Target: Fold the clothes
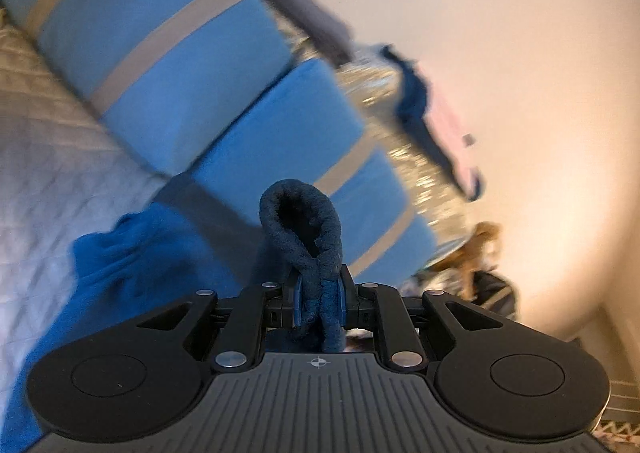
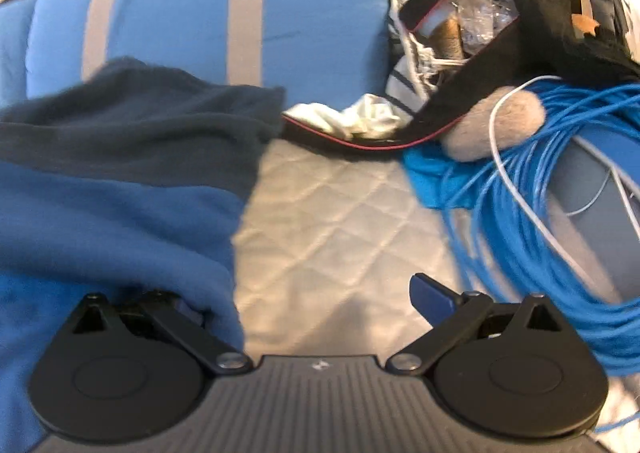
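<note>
left gripper (image 1: 319,305): jaws clenched on a doubled edge of the blue fleece garment (image 1: 298,213), a loop of it standing up past the pads. the rest trails down to my left onto the quilted bedspread (image 1: 60,173).

right gripper (image 2: 316,305): jaws spread wide, nothing between them. one finger sits at or under the garment's edge (image 2: 120,213); i cannot tell whether it touches. garment lies heaped on the bedspread (image 2: 328,213), darker side showing further up.

handling, my guess: soft, thick, light, limp. it will sag and bunch, not slip. i'd pinch a hem or corner, two layers at most.

beyond: striped blue pillows (image 2: 200,13), coiled blue cable (image 2: 540,213), black bag (image 2: 500,65).
</note>
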The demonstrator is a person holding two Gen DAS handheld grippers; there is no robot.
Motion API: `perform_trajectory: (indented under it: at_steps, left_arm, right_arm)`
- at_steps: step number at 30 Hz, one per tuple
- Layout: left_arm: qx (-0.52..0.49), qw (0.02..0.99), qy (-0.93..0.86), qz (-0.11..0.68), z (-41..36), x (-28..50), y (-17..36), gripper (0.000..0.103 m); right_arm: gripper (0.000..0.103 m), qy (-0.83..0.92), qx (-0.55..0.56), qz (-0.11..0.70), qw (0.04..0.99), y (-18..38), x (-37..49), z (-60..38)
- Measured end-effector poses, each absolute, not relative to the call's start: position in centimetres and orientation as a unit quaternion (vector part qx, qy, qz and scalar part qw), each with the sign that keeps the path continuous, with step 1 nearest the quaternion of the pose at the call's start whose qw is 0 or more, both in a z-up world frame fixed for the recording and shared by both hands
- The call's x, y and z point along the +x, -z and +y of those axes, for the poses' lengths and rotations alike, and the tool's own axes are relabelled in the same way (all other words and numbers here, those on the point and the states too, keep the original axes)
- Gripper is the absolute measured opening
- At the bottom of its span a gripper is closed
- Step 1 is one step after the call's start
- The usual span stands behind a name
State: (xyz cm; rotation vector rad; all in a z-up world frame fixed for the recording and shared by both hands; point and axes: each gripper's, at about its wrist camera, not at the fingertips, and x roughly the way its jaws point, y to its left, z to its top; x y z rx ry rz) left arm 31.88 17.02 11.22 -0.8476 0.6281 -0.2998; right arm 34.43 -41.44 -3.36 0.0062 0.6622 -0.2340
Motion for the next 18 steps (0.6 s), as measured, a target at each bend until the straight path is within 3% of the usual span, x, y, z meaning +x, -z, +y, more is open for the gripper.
perform_trajectory:
  at_steps: [5,12,18]
  left_arm:
    - [-0.374,0.850,0.103,0.357,18.3,31.4,-6.4,0.015]
    - [-0.321,0.827,0.069,0.456,19.9,30.5,2.3,0.015]
    - [-0.317,0.805,0.067,0.496,20.6,29.8,6.6,0.016]
  right_arm:
    - [0.093,0.103,-0.031,0.309,0.945,3.1,33.4,-42.2]
    - [0.094,0.092,0.009,0.324,0.941,3.5,32.5,-43.3]
    - [0.098,0.080,-0.034,0.327,0.941,3.3,32.6,-42.7]
